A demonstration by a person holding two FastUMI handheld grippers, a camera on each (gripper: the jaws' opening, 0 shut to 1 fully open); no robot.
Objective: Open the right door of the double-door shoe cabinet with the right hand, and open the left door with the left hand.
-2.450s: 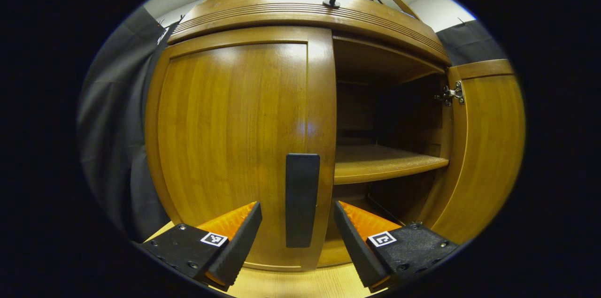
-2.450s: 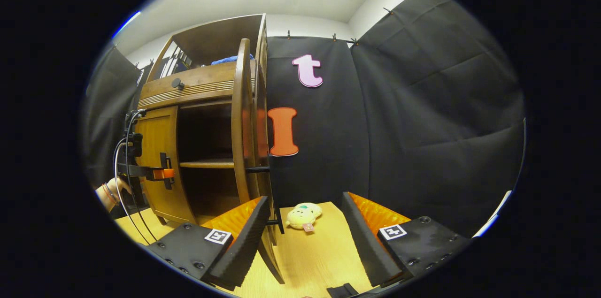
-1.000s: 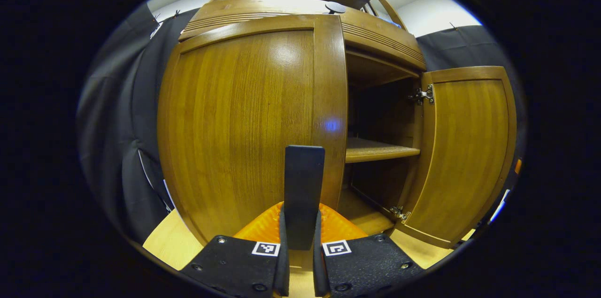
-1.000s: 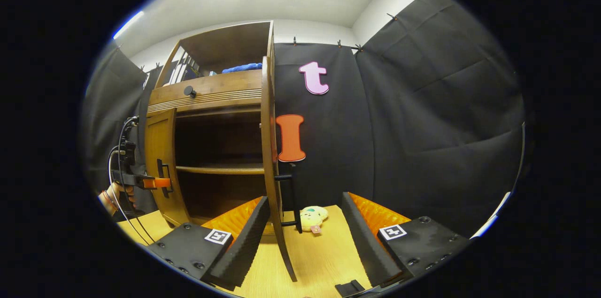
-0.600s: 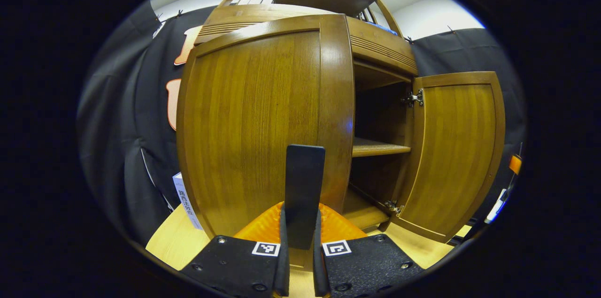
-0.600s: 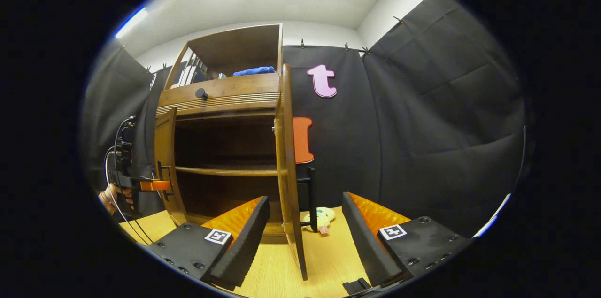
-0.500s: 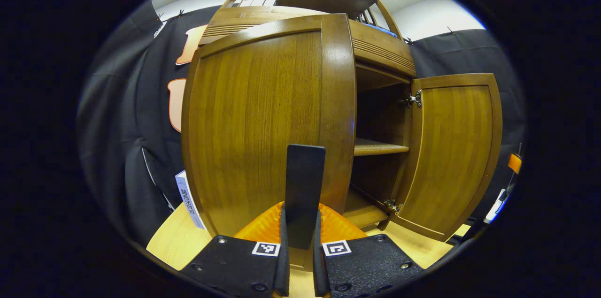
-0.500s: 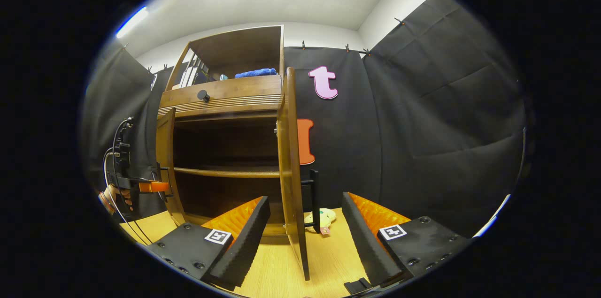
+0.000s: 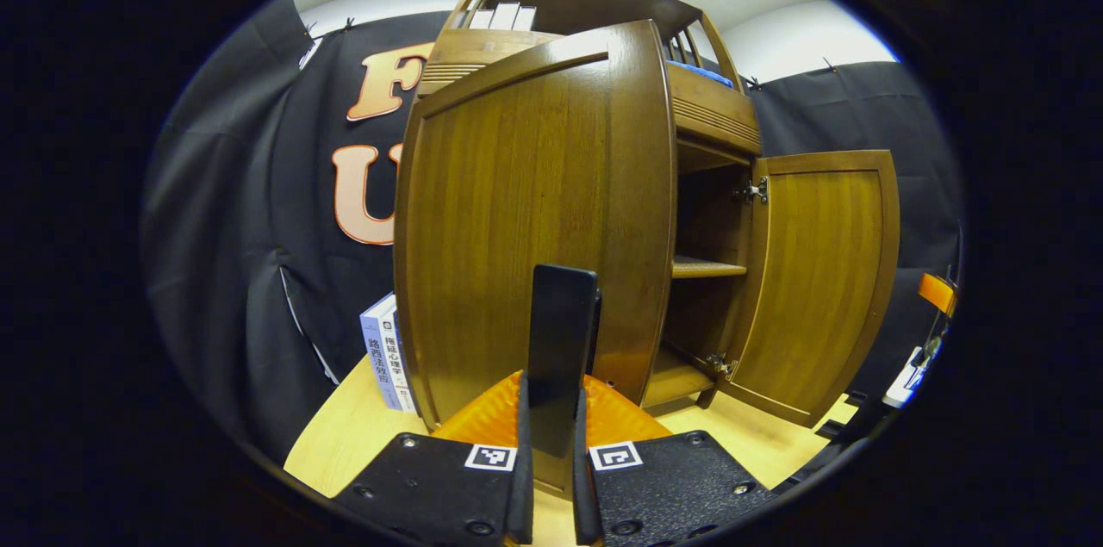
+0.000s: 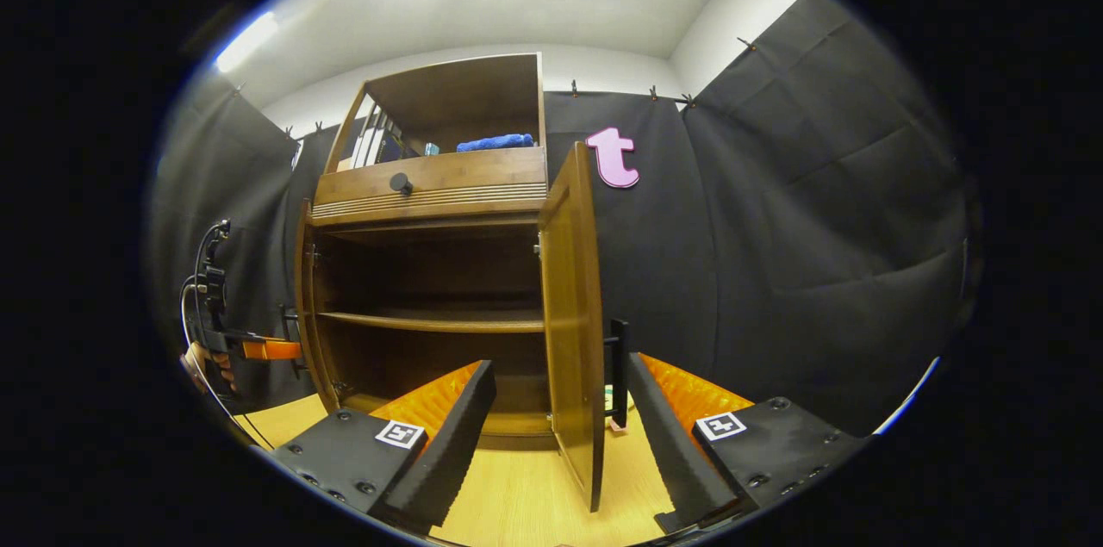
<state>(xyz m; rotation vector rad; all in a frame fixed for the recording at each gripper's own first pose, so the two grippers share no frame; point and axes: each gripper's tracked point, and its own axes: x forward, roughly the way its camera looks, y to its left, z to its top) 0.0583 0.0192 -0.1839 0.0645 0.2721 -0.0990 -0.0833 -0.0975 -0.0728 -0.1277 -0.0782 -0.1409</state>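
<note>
1. While the left hand-held gripper (image 9: 548, 478) is sitting at the bottom of the left gripper view, its two fingers are pressing together on the black bar handle (image 9: 560, 357) of the shoe cabinet's left door (image 9: 534, 220), one finger on each side of the bar.
2. The left door is standing swung well out from the shoe cabinet (image 10: 431, 271), its outer face turning toward the left gripper view's camera.
3. The right door (image 9: 819, 280) is hanging wide open on its hinge (image 9: 751, 191), showing its inner face in the left gripper view.
4. In the right gripper view, the right hand-held gripper (image 10: 560, 435) is holding its fingers well apart, gripping nothing.
5. The right door (image 10: 576, 323) is standing nearly edge-on between those fingers but farther off, and its black handle (image 10: 618, 375) is sticking out on the far side, close to the right finger; I cannot tell whether they are touching.
6. The cabinet interior is lying open, with a wooden shelf (image 10: 431, 321) crossing it halfway up.
7. Above the doors, a drawer front with a round black knob (image 10: 401, 183) is sitting closed, and a blue cloth (image 10: 495, 142) is lying in the open top compartment beside some books (image 10: 366, 146).
8. At the left edge of the right gripper view, the left hand-held gripper (image 10: 284, 349) is reaching to the left door, with a person's hand (image 10: 202, 362) holding it.
9. Two books (image 9: 386, 353) are standing upright on the wooden tabletop (image 9: 345, 435) just beside the cabinet's left side.
10. A small plush toy (image 10: 613, 400) is peeking out behind the right door, mostly hidden.
</note>
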